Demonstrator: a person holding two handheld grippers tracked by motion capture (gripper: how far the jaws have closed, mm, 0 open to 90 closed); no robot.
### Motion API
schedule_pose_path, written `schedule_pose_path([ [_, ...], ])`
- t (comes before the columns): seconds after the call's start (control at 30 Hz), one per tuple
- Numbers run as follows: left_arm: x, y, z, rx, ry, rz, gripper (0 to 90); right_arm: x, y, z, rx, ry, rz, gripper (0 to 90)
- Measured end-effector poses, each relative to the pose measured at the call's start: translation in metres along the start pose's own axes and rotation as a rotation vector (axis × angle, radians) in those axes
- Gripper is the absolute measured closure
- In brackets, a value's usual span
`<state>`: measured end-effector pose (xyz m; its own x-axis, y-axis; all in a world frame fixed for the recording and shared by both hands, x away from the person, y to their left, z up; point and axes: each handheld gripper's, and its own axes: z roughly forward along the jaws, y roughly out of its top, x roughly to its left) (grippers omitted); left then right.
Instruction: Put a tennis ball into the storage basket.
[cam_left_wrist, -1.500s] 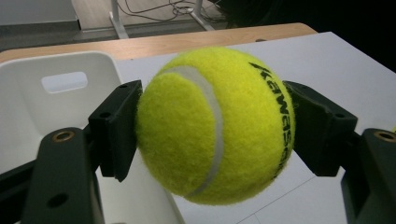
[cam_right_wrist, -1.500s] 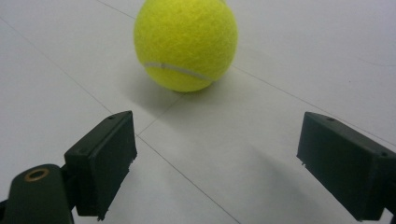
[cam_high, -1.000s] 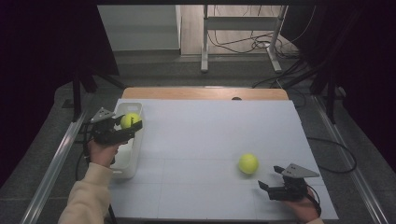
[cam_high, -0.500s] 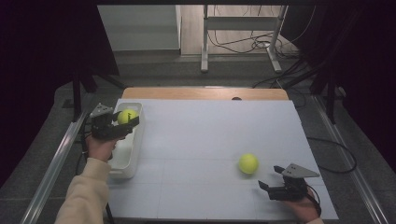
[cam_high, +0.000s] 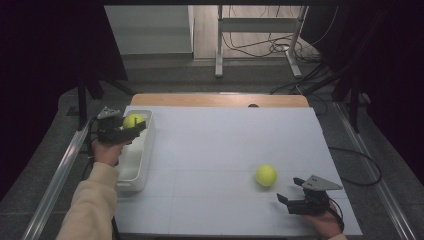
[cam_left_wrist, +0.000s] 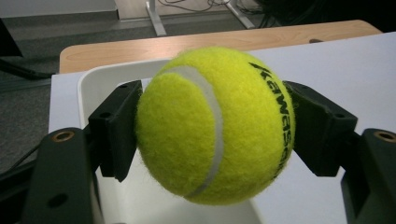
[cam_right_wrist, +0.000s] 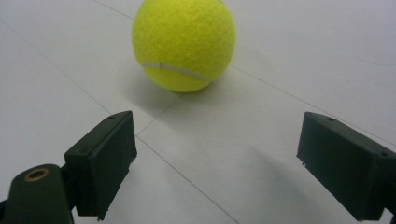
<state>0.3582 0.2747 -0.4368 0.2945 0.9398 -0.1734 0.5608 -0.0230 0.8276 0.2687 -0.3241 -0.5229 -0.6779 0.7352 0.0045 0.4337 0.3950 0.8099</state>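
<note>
The left tongs (cam_high: 134, 131) are clamping a yellow tennis ball (cam_high: 132, 120), with both black jaws pressing on its opposite sides; in the left gripper view the held ball (cam_left_wrist: 215, 125) is hanging above the near end of a white bin (cam_left_wrist: 100, 86), its white seam and black lettering facing the camera. In the high view the bin (cam_high: 131, 172) is sitting along the left edge of the white tabletop (cam_high: 220, 150), and the person's left hand (cam_high: 106, 151) is carrying these tongs over the bin's far end.

The right tongs (cam_high: 286, 201) are standing apart with nothing between the jaws, low over the tabletop near its front right corner, where the right hand (cam_high: 327, 225) is gripping them. A second tennis ball (cam_high: 266, 175) is lying on the tabletop just ahead of these open jaws; in the right gripper view this ball (cam_right_wrist: 183, 43) is resting beyond the jaw tips, not touching them.
</note>
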Motion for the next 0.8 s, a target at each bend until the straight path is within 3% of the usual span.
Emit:
schedule_pose_path([
  [0.37,0.015,0.011,0.025,0.051,0.034,-0.01,25.6,0.0,0.0,0.0,0.002,-0.007,0.0,12.2],
  [0.73,0.021,0.017,0.043,0.099,0.055,-0.009,25.6,0.0,-0.001,-0.001,-0.003,-0.001,0.004,12.2],
  [0.8,0.024,0.017,0.048,0.13,0.067,-0.01,25.6,-0.001,-0.001,-0.001,-0.001,-0.001,0.005,12.2],
])
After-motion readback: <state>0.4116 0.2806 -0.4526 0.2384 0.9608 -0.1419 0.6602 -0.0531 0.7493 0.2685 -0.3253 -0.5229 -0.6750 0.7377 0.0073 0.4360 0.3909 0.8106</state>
